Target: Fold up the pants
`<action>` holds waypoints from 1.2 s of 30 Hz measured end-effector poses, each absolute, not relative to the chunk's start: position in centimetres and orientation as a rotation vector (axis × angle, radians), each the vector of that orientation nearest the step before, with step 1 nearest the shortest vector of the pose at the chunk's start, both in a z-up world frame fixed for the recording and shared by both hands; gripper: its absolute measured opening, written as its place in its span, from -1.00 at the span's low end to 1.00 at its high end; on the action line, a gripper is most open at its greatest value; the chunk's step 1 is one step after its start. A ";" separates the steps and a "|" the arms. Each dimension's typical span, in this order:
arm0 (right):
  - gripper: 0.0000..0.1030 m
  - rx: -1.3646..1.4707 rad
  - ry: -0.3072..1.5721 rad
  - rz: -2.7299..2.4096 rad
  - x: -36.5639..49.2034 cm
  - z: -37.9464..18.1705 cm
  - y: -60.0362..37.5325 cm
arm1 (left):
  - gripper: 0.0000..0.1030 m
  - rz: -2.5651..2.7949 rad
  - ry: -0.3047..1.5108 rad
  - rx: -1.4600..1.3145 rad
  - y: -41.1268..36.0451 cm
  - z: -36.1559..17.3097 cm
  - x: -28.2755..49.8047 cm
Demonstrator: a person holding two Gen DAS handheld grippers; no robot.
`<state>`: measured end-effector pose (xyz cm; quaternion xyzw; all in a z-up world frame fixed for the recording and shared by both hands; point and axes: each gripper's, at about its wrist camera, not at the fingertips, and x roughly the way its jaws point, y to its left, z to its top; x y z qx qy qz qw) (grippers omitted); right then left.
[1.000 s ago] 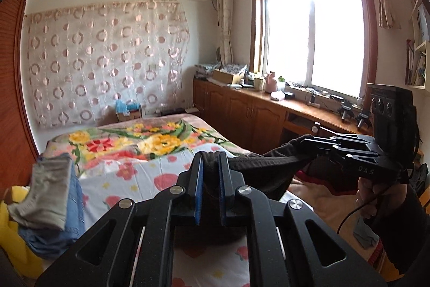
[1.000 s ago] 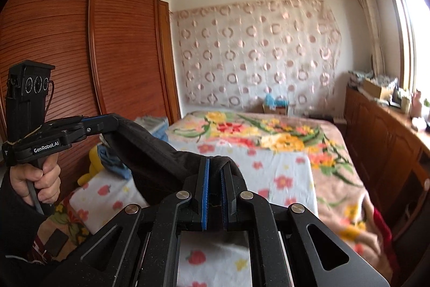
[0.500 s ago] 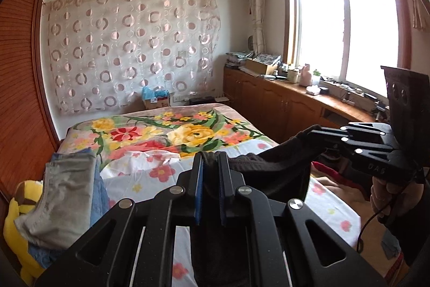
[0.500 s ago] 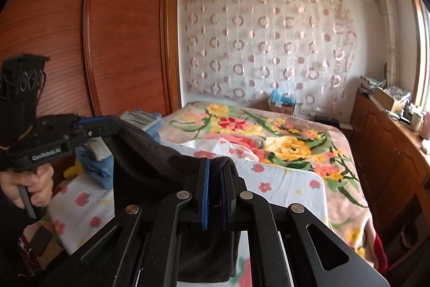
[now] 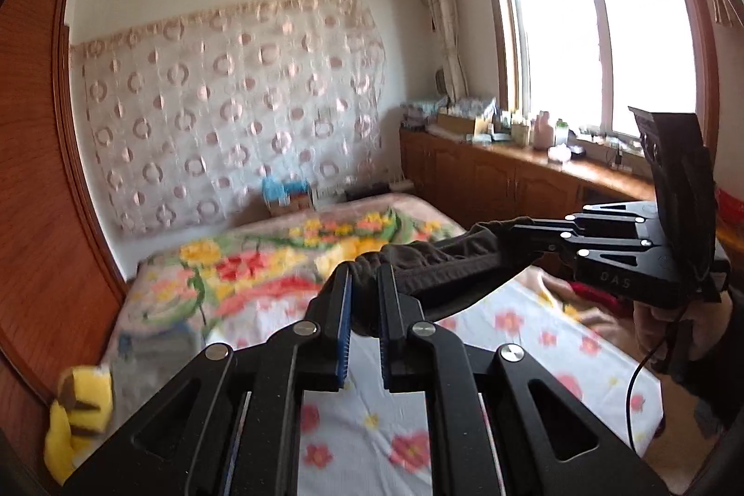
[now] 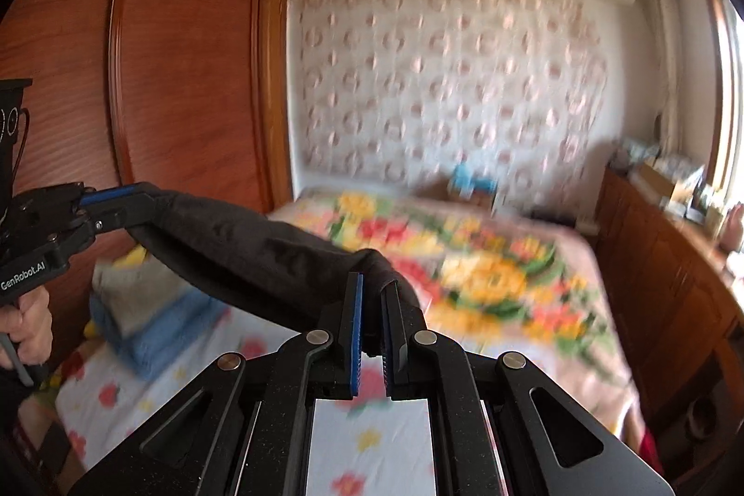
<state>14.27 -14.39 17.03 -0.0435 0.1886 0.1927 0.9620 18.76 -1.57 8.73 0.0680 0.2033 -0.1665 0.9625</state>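
Observation:
Dark brown pants (image 5: 437, 268) hang stretched in the air between my two grippers, above the flowered bed (image 5: 465, 417). My left gripper (image 5: 364, 270) is shut on one end of the elastic waistband. My right gripper (image 6: 372, 282) is shut on the other end of the pants (image 6: 242, 249). In the left wrist view the right gripper (image 5: 516, 228) shows at the right, held by a hand. In the right wrist view the left gripper (image 6: 139, 201) shows at the left. The rest of the pants below the grippers is hidden.
A stack of folded clothes (image 6: 149, 310) lies on the bed's left side, beside a yellow plush toy (image 5: 74, 407). A wooden wardrobe (image 6: 139, 77) stands at the left. A low wooden cabinet (image 5: 502, 184) runs under the window (image 5: 604, 40) at the right.
Both grippers have risen and tilted upward with the pants. The waistband is pulled straighter between them, and the pants hang higher above the bed.

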 end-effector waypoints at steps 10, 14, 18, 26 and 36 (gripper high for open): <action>-0.88 -0.048 0.652 0.483 10.0 5.9 -12.4 | -0.79 -0.349 0.655 0.063 -1.2 -4.4 11.3; -0.88 -0.033 0.690 0.480 9.6 5.0 -12.9 | -0.78 -0.348 0.704 0.057 -2.0 -6.5 9.7; -0.88 -0.002 0.703 0.471 9.2 4.4 -14.2 | -0.77 -0.347 0.728 0.045 -1.9 -7.7 8.8; -0.88 -0.007 0.712 0.469 7.0 2.0 -13.9 | -0.77 -0.346 0.728 -0.011 -1.5 -7.9 7.1; -0.88 -0.037 0.727 0.445 5.9 0.0 -14.2 | -0.72 -0.334 0.768 -0.028 -1.6 -9.3 6.0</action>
